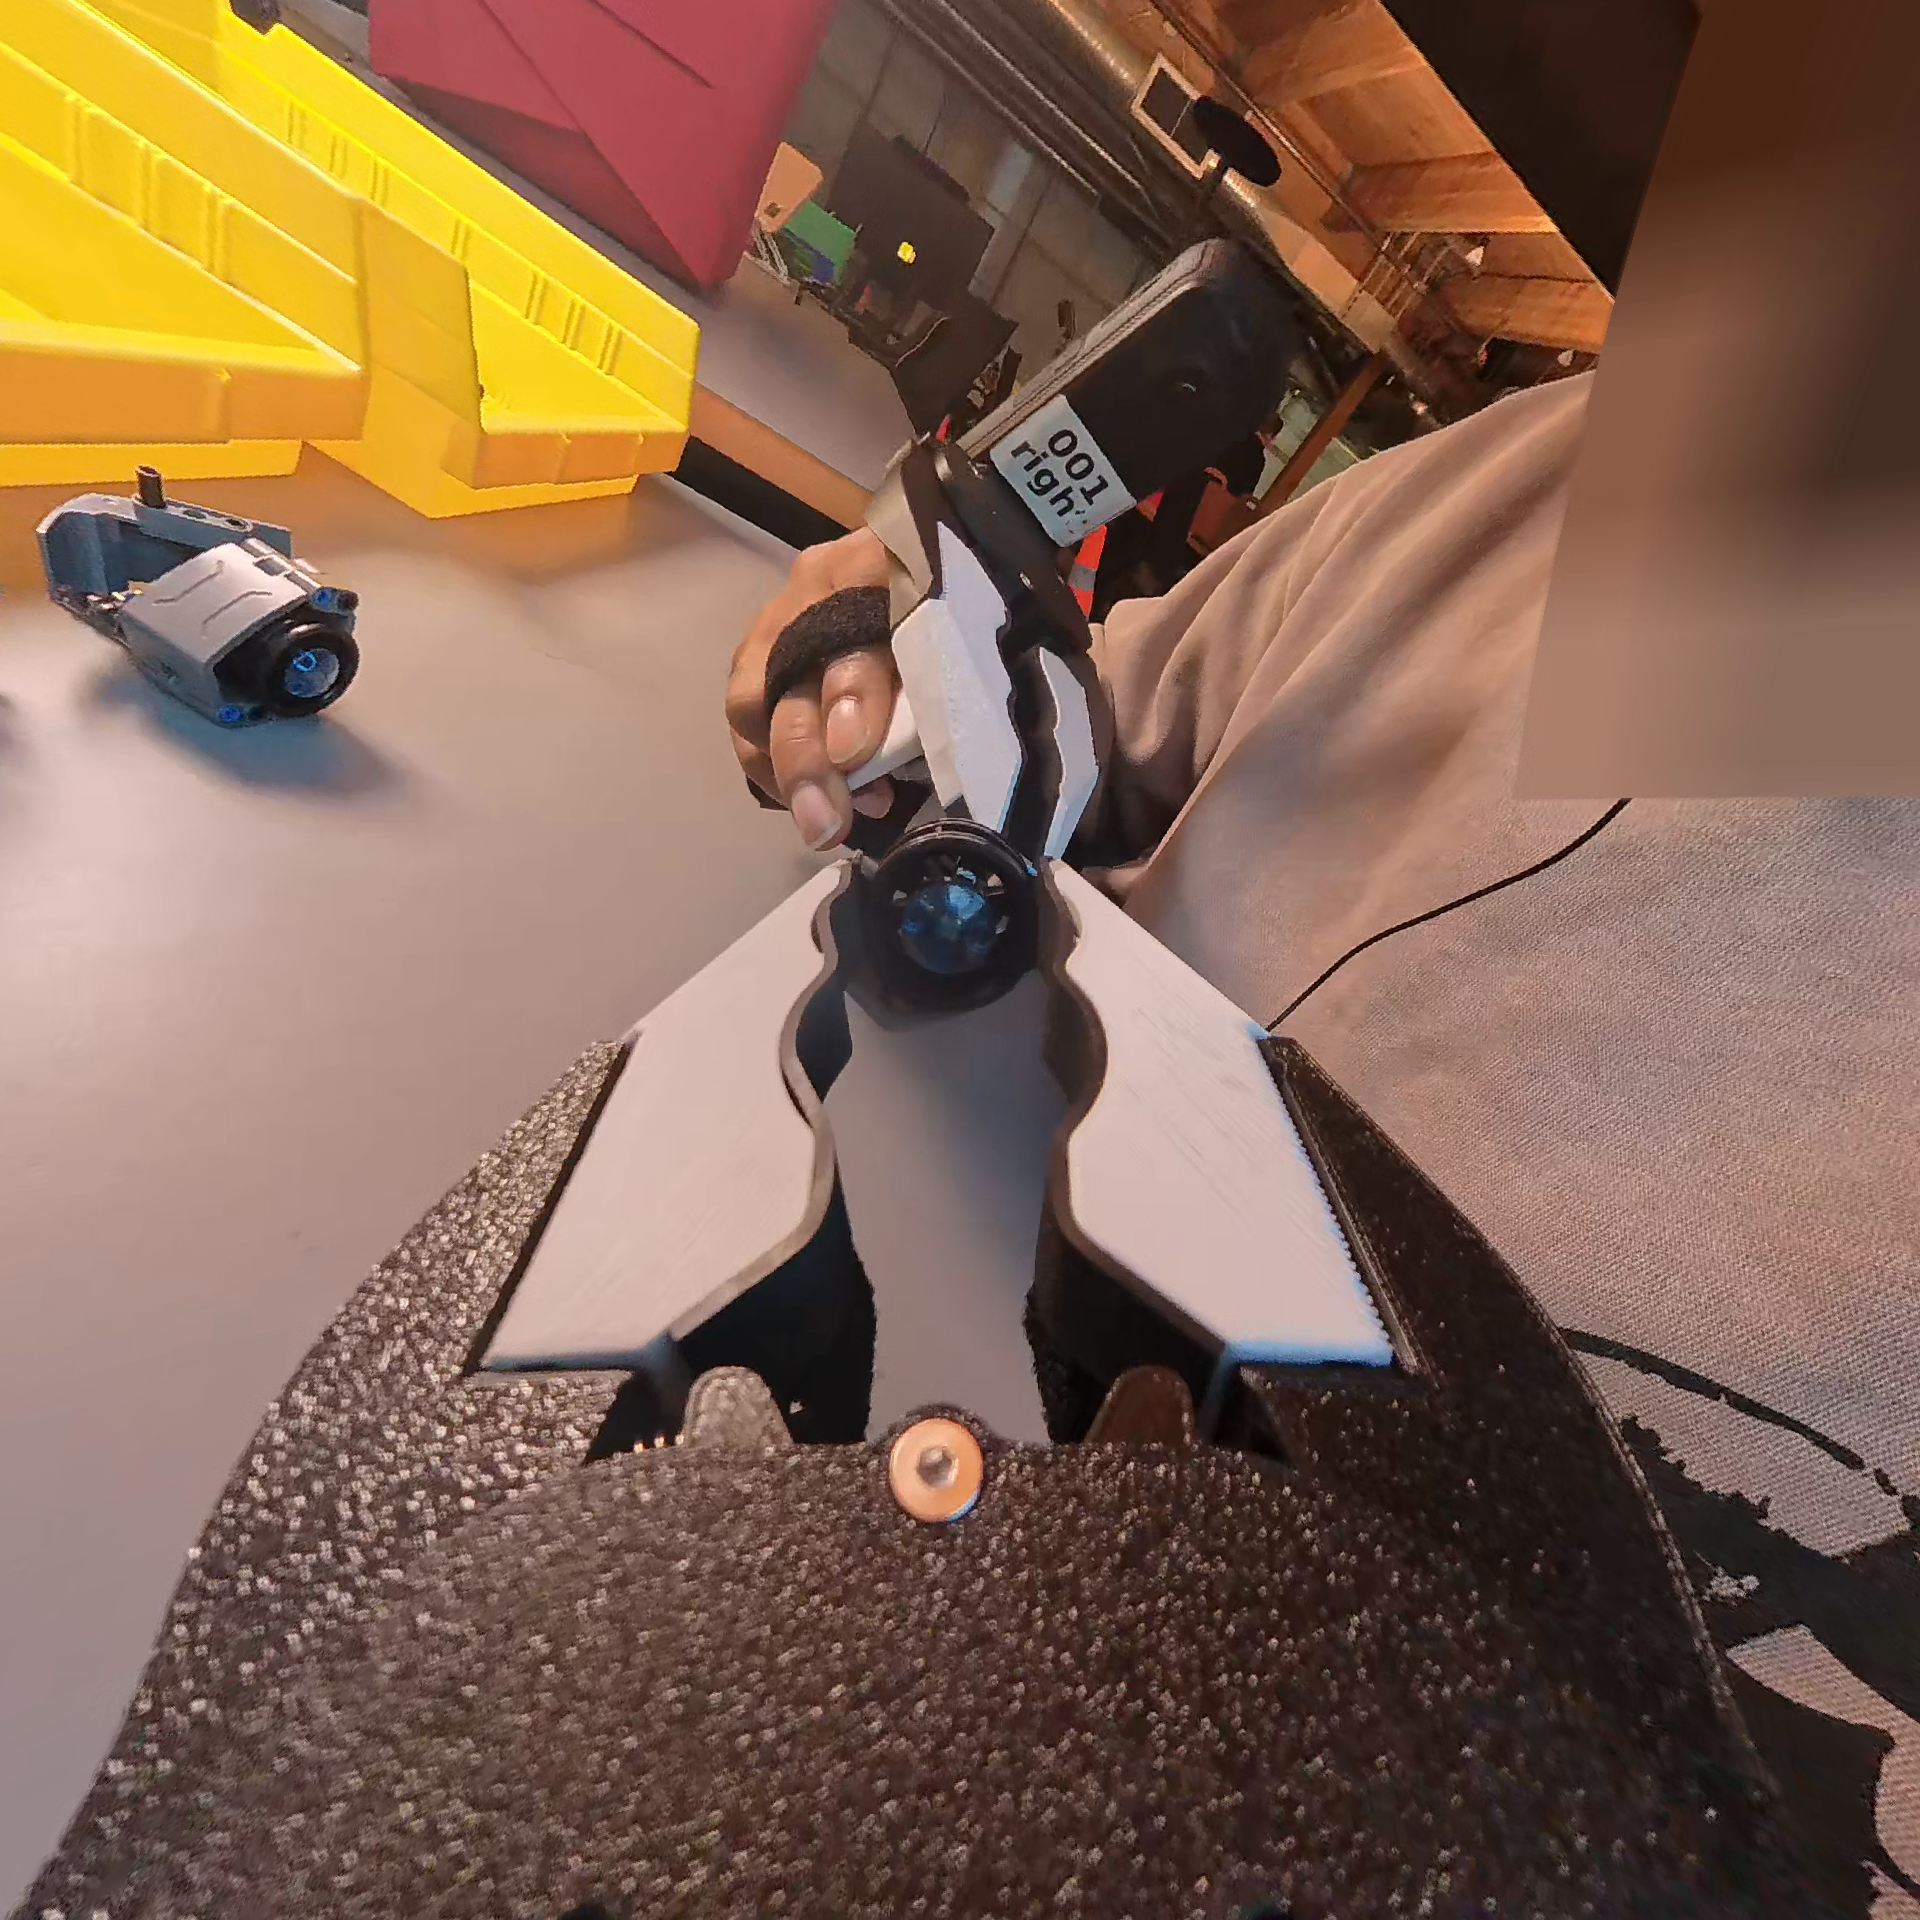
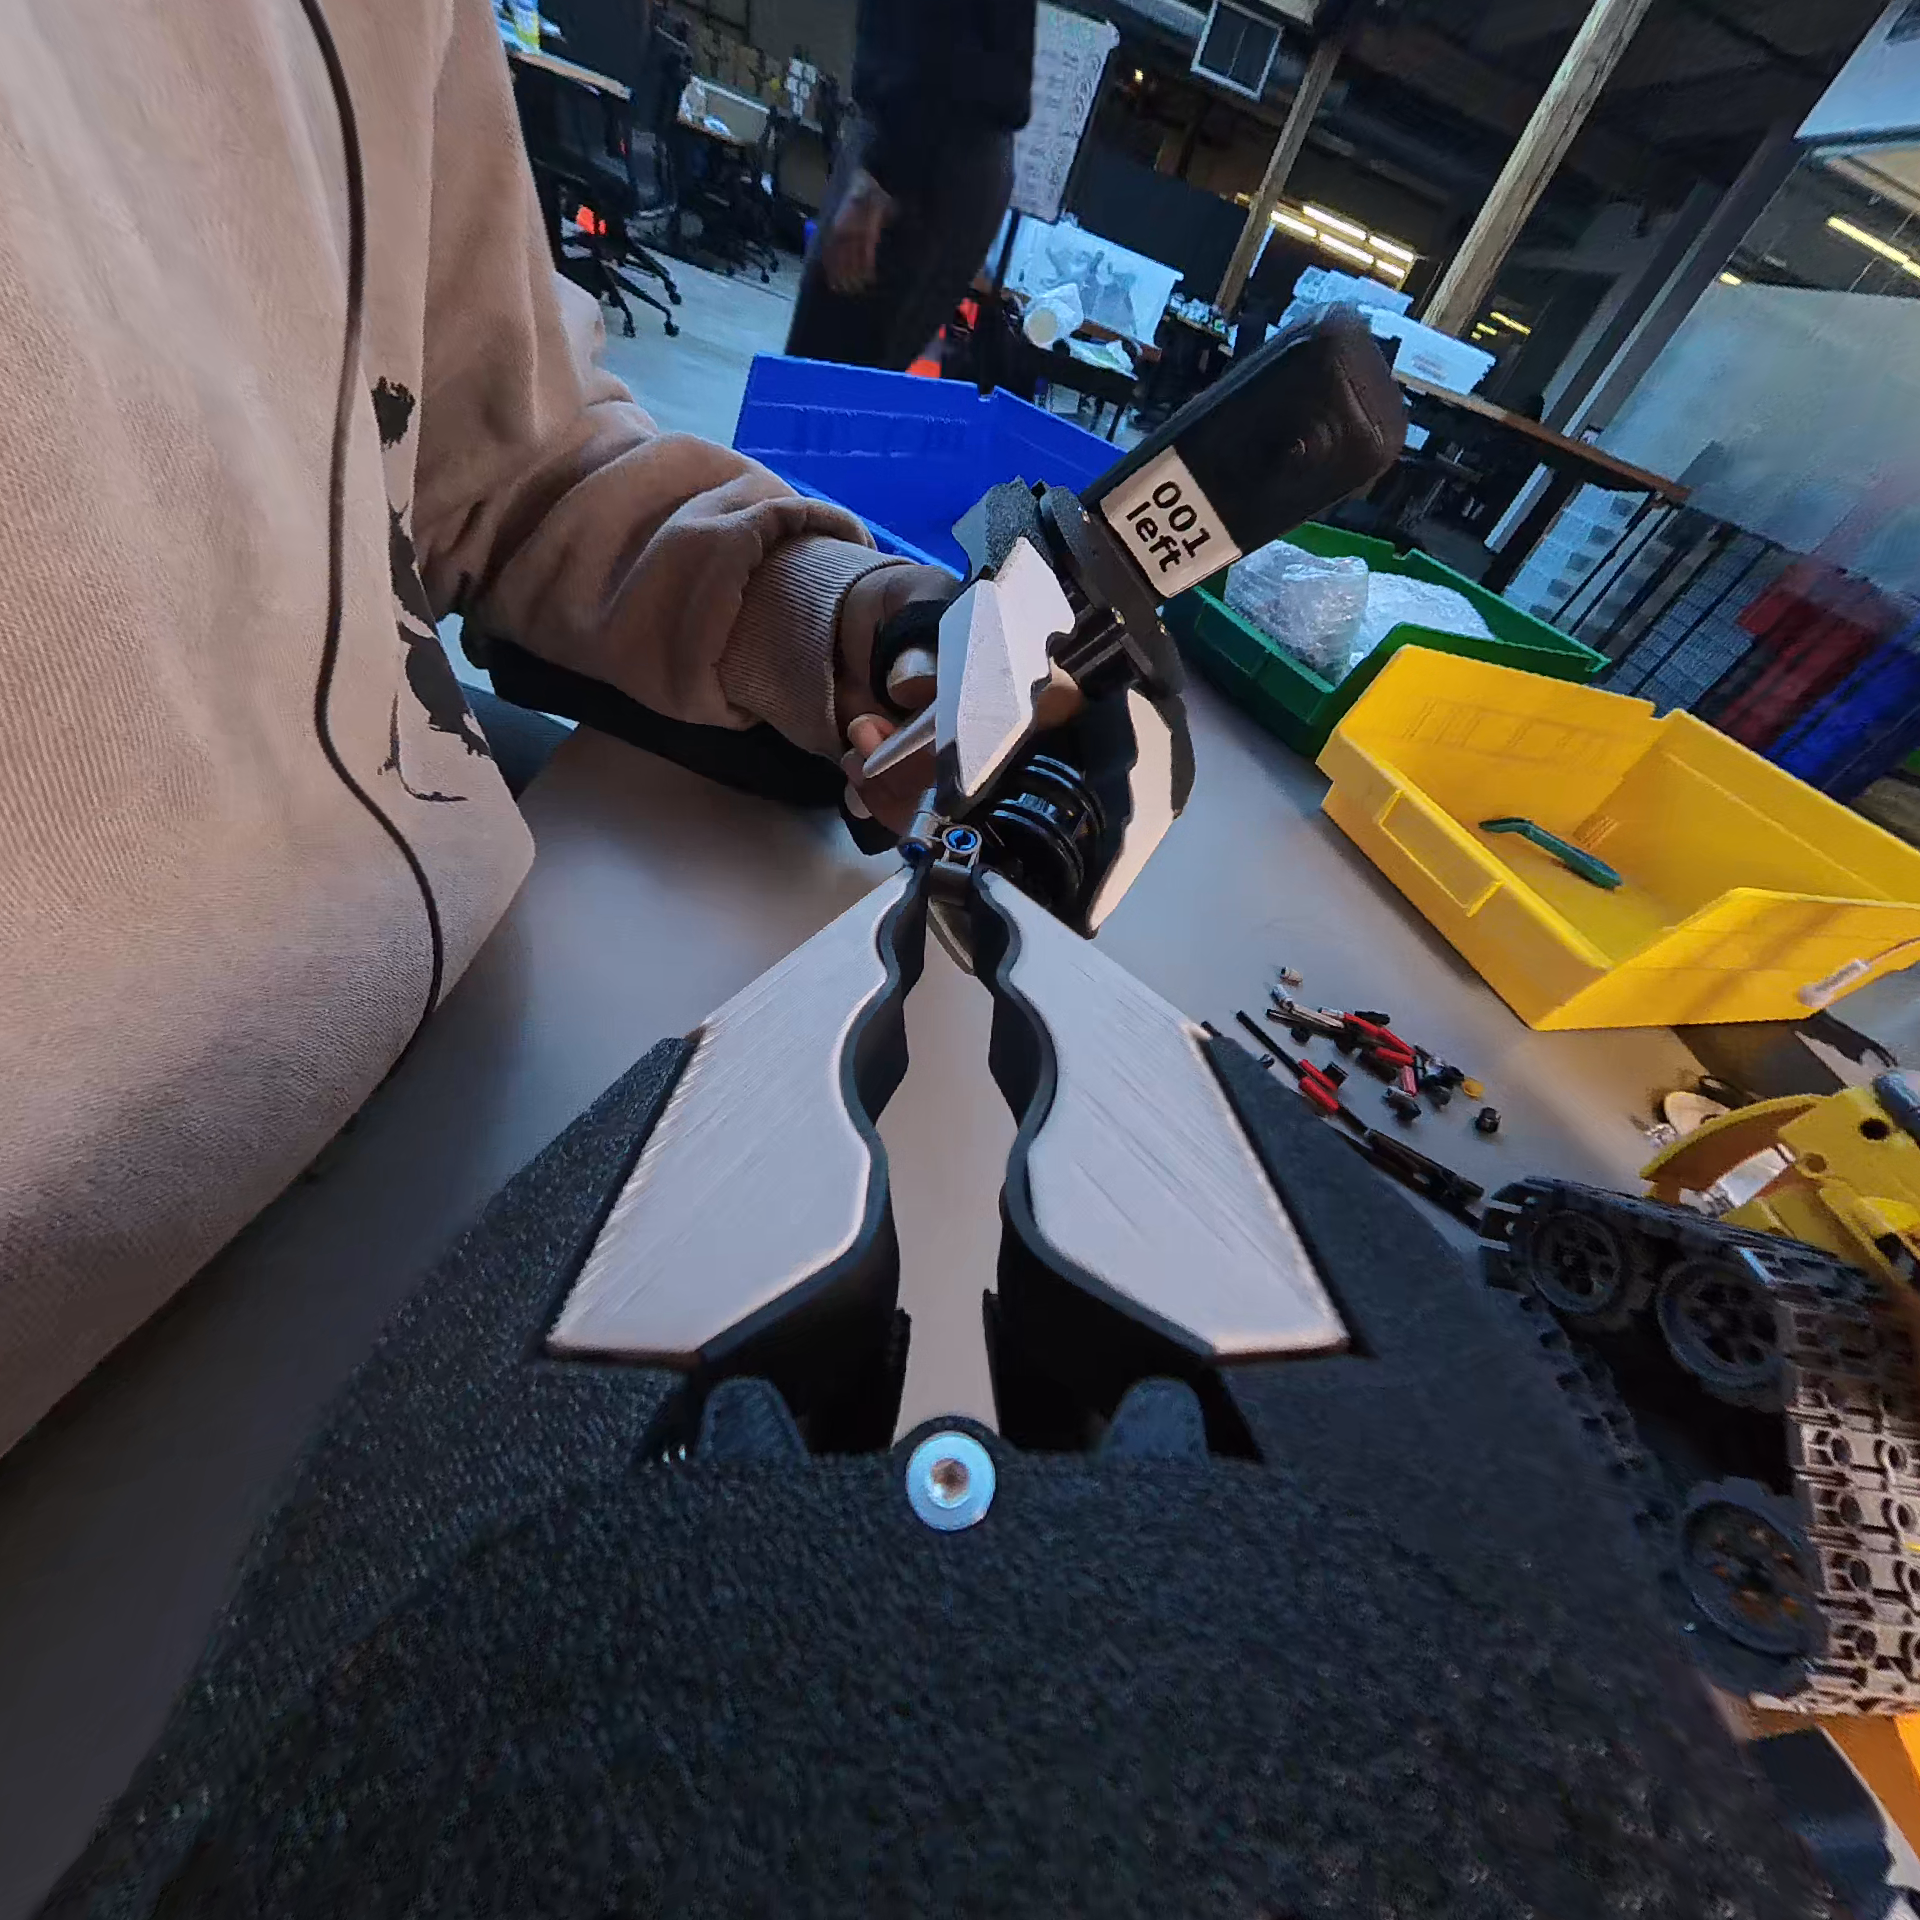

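Left gripper (image 1: 940,883) fingers clamping black ribbed cylinder (image 1: 948,920), right gripper (image 2: 948,868) fingers pinching its rear end

Two tongs (image 1: 940,894) (image 2: 940,883), one black wheel hub (image 1: 940,925), one grey motor block (image 1: 203,623) — two yellow bins (image 1: 343,312) (image 2: 1621,831).

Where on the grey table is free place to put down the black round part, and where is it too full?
Free: the bare table between the grey motor block and the left gripper, and the strip between both grippers and the yellow bin. Crowded: the small loose pins beside the tracked yellow vehicle.
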### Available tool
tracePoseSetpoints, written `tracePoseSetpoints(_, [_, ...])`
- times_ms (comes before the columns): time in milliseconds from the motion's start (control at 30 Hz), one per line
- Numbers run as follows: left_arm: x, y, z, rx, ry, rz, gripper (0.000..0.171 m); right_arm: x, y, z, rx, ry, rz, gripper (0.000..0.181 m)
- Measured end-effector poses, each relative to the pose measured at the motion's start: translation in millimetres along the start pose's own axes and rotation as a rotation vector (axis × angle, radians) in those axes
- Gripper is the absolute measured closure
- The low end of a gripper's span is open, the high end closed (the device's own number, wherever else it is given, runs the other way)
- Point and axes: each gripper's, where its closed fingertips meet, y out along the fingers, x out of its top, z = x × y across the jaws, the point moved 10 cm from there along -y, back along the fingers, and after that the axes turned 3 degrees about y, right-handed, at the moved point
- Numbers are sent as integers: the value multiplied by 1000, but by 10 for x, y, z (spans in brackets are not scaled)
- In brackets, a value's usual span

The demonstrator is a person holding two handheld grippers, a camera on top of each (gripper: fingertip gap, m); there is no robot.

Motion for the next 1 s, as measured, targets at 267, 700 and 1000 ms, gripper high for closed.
tracePoseSetpoints(267, [-4,12,-29,5,28,-7,139,-6,43,51,-4,-33,2,172])
tracePoseSetpoints(700, [-43,49,23,20,13,23,139,-11,127,111,19,-147,110,169])
tracePoseSetpoints(1000, [-8,40,104,5,-21,61,140,49,107,103,3,-226,198,172])
